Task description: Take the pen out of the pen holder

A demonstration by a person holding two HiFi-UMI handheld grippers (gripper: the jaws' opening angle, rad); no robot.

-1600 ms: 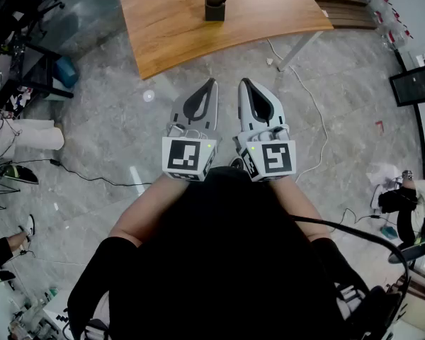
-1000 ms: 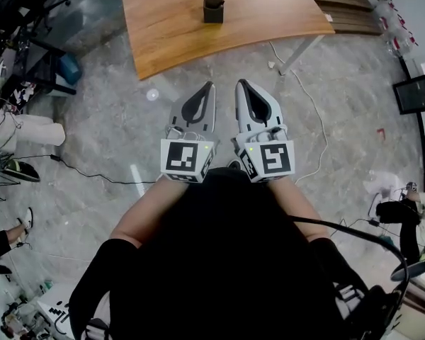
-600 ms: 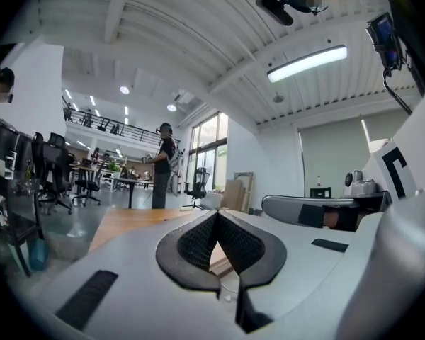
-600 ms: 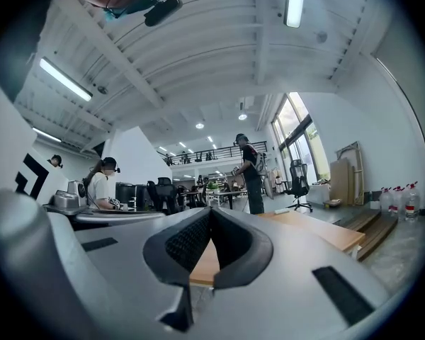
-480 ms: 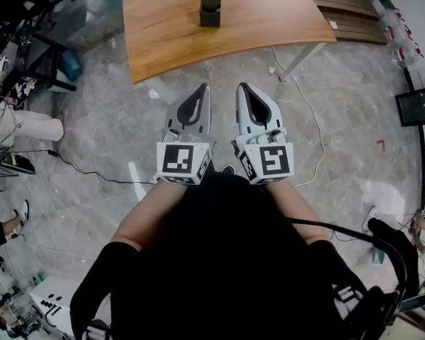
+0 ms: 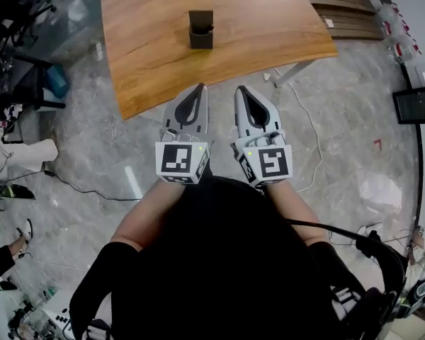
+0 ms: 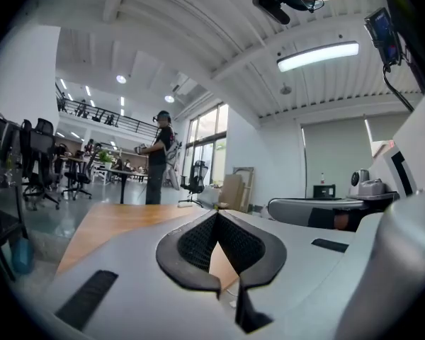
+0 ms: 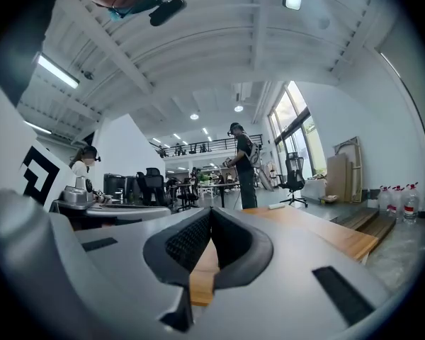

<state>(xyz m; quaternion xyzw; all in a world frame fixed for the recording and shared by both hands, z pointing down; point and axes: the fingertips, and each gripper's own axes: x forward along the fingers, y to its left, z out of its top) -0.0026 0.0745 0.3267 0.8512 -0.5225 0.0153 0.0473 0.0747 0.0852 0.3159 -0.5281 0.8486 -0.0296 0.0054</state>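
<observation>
Nothing is done yet: the left tongs (image 6: 201, 86) and the right tongs (image 6: 239, 89) are both closed and hold nothing, and the pen holder (image 6: 200, 28), its pen too small to see, stands well ahead of them on the tabletop (image 6: 269, 27).

You wear black top (image 6: 219, 261), black sleeves (image 6: 103, 275). Your left gripper (image 6: 201, 87), right gripper (image 6: 239, 89): grey shells, black-and-white marker cubes (image 6: 178, 161), green lights. Black cable (image 6: 333, 228) by your right arm.
</observation>
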